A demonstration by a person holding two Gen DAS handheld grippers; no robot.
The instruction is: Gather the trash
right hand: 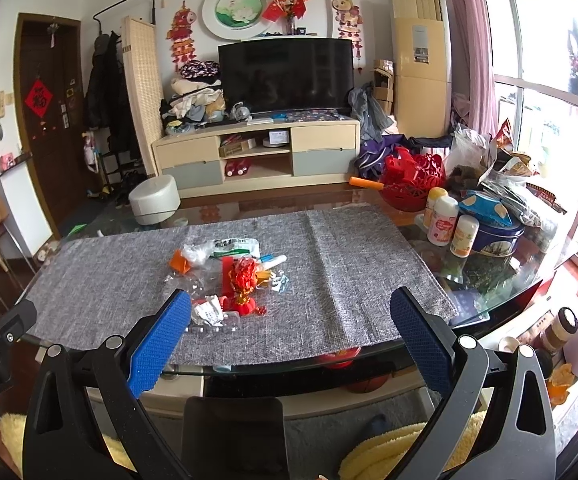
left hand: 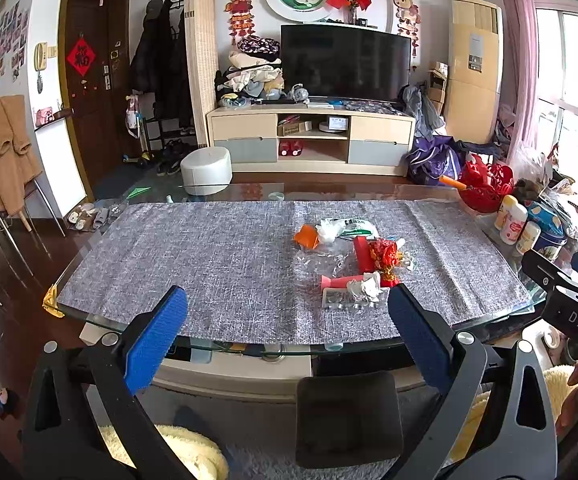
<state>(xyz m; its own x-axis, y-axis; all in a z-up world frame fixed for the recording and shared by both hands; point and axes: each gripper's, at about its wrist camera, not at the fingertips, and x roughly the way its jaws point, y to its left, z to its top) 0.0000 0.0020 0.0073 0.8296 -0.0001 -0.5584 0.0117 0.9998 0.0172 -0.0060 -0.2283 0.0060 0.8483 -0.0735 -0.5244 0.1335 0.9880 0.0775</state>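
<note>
Trash pile of crumpled paper, clear plastic and red wrappers [left hand: 353,264] sits mid-mat, near edge; light, crushable, pinch bunched folds. Left gripper [left hand: 287,320] and right gripper [right hand: 289,322] gape wide, empty.

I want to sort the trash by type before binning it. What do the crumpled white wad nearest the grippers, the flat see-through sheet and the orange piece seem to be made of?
Crumpled white wad: probably paper or foil-backed wrapper; sharp creases, faint print.
See-through sheet: thin clear plastic film; the grey mat shows through it, with glossy wrinkles.
Orange piece: looks like folded card or stiff plastic; matte, flat faces. I cannot tell which.
</note>
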